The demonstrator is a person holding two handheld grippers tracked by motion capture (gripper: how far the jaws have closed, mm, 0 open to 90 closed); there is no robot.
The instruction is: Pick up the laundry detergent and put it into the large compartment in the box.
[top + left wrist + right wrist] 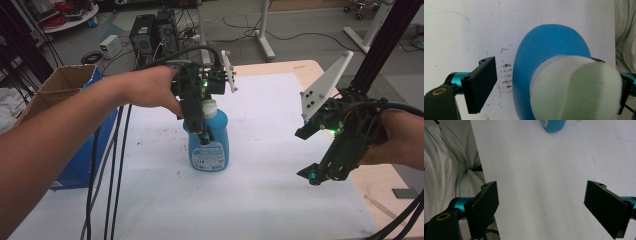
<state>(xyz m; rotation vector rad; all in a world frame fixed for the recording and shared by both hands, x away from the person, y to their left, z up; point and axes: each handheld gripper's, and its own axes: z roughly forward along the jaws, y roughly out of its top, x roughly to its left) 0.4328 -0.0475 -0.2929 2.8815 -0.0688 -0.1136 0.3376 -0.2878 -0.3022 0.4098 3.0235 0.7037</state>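
Observation:
A blue bottle (210,147) with a white cap (209,106) stands upright on the white sheet (260,195) near the table's middle. My left gripper (203,134) comes down over it from above, open, with the jaws either side of the neck. In the left gripper view the cap (574,87) and the blue shoulder (544,42) sit between the jaws of the left gripper (552,87); a gap shows beside the left jaw. My right gripper (312,175) hovers open to the right of the bottle. The right gripper (547,207) holds nothing, and the bottle's base (552,125) lies far ahead.
A cardboard box (65,82) with a blue side stands at the table's left edge. Black cables (107,175) trail across the sheet at the left. Computer towers (152,32) stand on the floor behind the table. Bare wood (385,180) shows at the right edge.

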